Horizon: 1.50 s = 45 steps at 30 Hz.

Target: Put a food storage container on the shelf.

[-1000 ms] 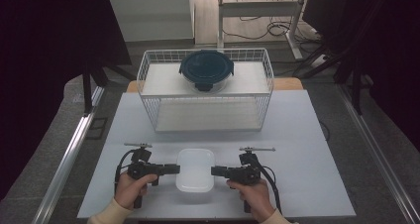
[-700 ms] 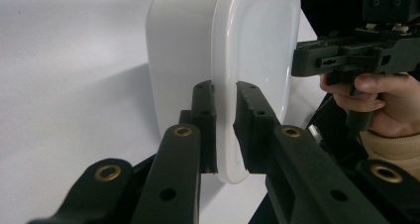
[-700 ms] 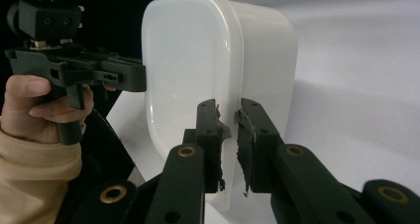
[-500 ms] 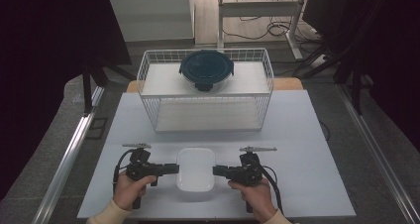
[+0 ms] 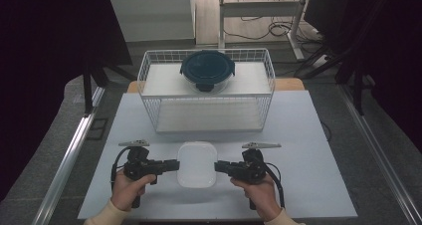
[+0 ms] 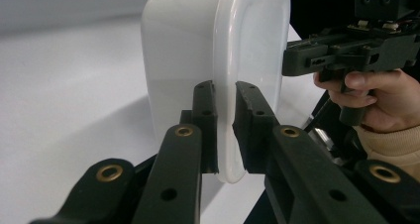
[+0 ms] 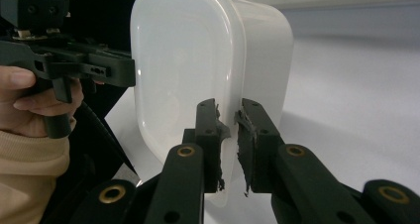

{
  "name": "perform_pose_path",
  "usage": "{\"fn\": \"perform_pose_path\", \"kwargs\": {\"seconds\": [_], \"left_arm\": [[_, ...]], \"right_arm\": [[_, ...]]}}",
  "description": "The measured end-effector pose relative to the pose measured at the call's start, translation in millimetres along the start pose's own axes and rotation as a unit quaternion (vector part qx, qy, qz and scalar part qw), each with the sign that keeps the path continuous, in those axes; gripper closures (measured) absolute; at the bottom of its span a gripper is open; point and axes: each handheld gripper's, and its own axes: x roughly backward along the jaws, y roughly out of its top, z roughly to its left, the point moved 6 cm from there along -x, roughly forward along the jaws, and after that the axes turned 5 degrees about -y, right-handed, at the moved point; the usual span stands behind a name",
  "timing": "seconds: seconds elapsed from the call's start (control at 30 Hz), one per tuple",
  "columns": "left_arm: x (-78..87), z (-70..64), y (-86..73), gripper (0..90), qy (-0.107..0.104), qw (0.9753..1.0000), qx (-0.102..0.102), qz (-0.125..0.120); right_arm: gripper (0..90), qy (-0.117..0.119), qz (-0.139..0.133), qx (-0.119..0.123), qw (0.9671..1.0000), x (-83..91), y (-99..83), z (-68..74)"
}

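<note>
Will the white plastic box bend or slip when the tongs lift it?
The white box looks like thin, see-through plastic with nothing showing inside, so it is probably light. The left tongs and right tongs pinch only its narrow rim, which may flex a little. Its smooth, shiny sides look slippery, so gripping from both ends likely helps keep it level.
</note>
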Motion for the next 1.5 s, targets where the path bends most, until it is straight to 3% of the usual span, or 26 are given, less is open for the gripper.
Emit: {"fn": "perform_pose_path", "kwargs": {"seconds": [0.4,0.7,0.9,1.5], "left_arm": [[7.5,-12.8,22.3,80.8,0.0,0.9995,-0.026,-0.019],[16.0,-32.0,58.1,80.9,0.002,0.9978,-0.057,-0.035],[20.4,-39.2,77.3,80.8,0.003,0.9968,-0.067,-0.043],[34.9,-56.5,115.1,80.7,-0.005,0.9941,-0.087,-0.064]], "right_arm": [[78.7,-0.005,-0.019,0.029,0.9994,12.0,22.5,8.0],[78.4,-0.022,-0.035,0.063,0.9972,32.9,59.1,18.4],[78.3,-0.029,-0.044,0.076,0.9957,41.9,79.1,23.3],[78.3,-0.036,-0.06,0.102,0.9923,64.5,120.5,41.4]]}}
